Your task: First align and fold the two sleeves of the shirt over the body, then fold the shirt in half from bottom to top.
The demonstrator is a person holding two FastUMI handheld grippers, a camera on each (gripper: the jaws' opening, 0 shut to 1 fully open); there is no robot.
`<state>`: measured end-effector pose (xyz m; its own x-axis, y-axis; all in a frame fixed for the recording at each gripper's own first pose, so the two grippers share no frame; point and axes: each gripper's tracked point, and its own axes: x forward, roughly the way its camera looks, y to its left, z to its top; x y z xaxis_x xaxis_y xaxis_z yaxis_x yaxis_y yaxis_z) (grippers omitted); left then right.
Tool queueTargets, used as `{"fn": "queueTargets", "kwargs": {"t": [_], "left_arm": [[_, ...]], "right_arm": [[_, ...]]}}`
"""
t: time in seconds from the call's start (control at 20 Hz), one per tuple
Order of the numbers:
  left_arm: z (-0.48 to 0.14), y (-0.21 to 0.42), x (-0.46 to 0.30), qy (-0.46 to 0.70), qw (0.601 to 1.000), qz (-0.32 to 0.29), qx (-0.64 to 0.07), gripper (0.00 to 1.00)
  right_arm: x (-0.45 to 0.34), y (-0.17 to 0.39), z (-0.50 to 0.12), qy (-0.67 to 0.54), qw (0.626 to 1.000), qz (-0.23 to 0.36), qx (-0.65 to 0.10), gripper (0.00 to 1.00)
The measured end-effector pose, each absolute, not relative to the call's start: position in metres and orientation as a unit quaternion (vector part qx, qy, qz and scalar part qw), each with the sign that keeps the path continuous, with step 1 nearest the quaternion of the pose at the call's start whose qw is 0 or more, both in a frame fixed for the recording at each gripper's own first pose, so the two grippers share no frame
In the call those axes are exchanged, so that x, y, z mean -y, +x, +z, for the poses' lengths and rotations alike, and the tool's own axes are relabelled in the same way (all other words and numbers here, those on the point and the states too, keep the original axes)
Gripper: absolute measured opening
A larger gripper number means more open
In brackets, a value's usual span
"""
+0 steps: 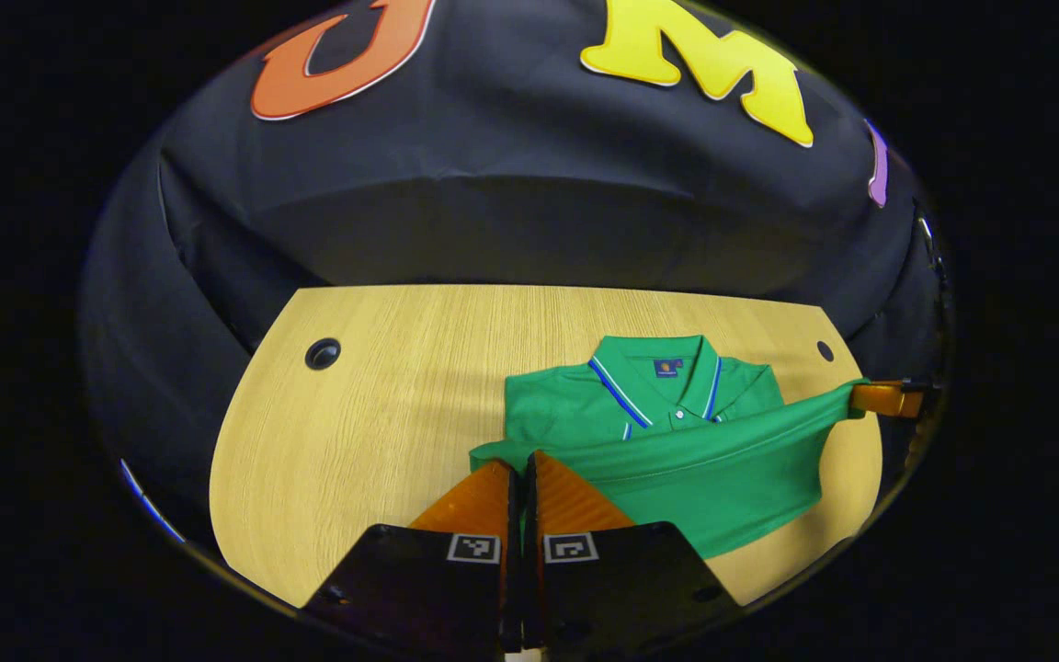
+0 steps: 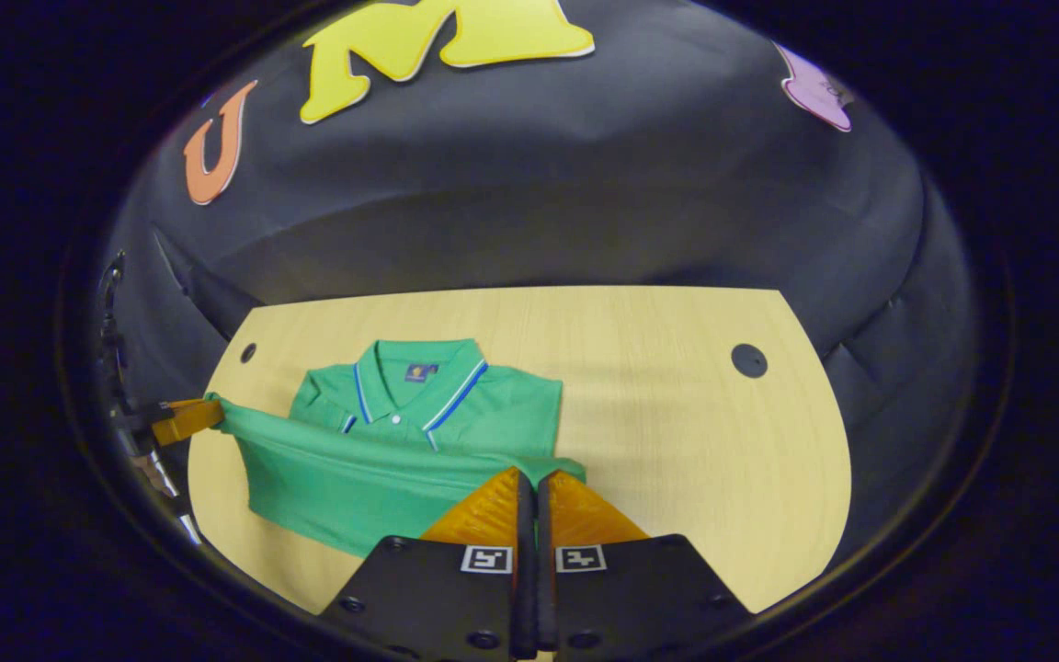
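Shirt (image 1: 677, 441) green, sleeves folded in, hem lifted off table (image 1: 373, 395).

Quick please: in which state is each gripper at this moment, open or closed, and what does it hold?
Left gripper: closed on the bottom hem of the green polo shirt.
Right gripper: closed on the same hem, at its other corner.

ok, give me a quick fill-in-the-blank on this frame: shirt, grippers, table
1. The shirt is ____ in colour.
2. Each gripper, left gripper and right gripper, is shut on the shirt's bottom ____.
3. The shirt lies on a ____ table.
4. The collar points toward the booth's ____.

Missing: green; hem; wooden; wall
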<state>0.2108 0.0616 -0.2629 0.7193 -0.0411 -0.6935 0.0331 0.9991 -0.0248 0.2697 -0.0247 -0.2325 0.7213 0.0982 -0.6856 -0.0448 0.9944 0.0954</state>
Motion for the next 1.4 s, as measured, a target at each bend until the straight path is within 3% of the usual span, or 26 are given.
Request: {"fn": "queueTargets", "kwargs": {"t": [0.45, 0.5, 0.55, 0.8, 1.05, 1.1, 1.25, 1.3, 1.35, 1.4], "left_arm": [[-0.298, 0.294, -0.057, 0.061, 0.941, -0.028, -0.331, 0.03], [-0.302, 0.299, -0.058, 0.068, 0.941, -0.028, -0.331, 0.03], [-0.306, 0.302, -0.058, 0.070, 0.941, -0.028, -0.330, 0.03], [-0.324, 0.305, -0.056, 0.062, 0.939, -0.020, -0.337, 0.04], [-0.322, 0.299, -0.049, 0.045, 0.938, -0.022, -0.343, 0.14], [-0.318, 0.295, -0.046, 0.041, 0.937, -0.028, -0.346, 0.19], [-0.301, 0.284, -0.050, 0.025, 0.940, -0.021, -0.339, 0.74], [-0.290, 0.280, -0.051, 0.017, 0.943, -0.016, -0.333, 0.92], [-0.278, 0.274, -0.049, 0.008, 0.945, -0.015, -0.327, 0.93], [-0.264, 0.268, -0.050, 0.003, 0.948, -0.013, -0.318, 0.95]], "right_arm": [[0.029, 0.358, -0.280, 0.041, 0.943, 0.041, -0.326, 0.05], [0.029, 0.362, -0.284, 0.040, 0.944, 0.039, -0.326, 0.02], [0.028, 0.365, -0.289, 0.039, 0.943, 0.040, -0.329, 0.06], [0.031, 0.371, -0.308, 0.040, 0.938, 0.025, -0.344, 0.04], [0.044, 0.370, -0.307, 0.003, 0.939, 0.001, -0.345, 0.12], [0.048, 0.364, -0.299, -0.008, 0.940, -0.005, -0.341, 0.31], [0.037, 0.347, -0.273, 0.004, 0.944, 0.010, -0.331, 0.88], [0.039, 0.340, -0.260, 0.008, 0.947, 0.009, -0.322, 0.92], [0.039, 0.333, -0.244, 0.013, 0.951, 0.010, -0.309, 0.99], [0.038, 0.323, -0.227, 0.018, 0.955, 0.010, -0.295, 0.98]]}}
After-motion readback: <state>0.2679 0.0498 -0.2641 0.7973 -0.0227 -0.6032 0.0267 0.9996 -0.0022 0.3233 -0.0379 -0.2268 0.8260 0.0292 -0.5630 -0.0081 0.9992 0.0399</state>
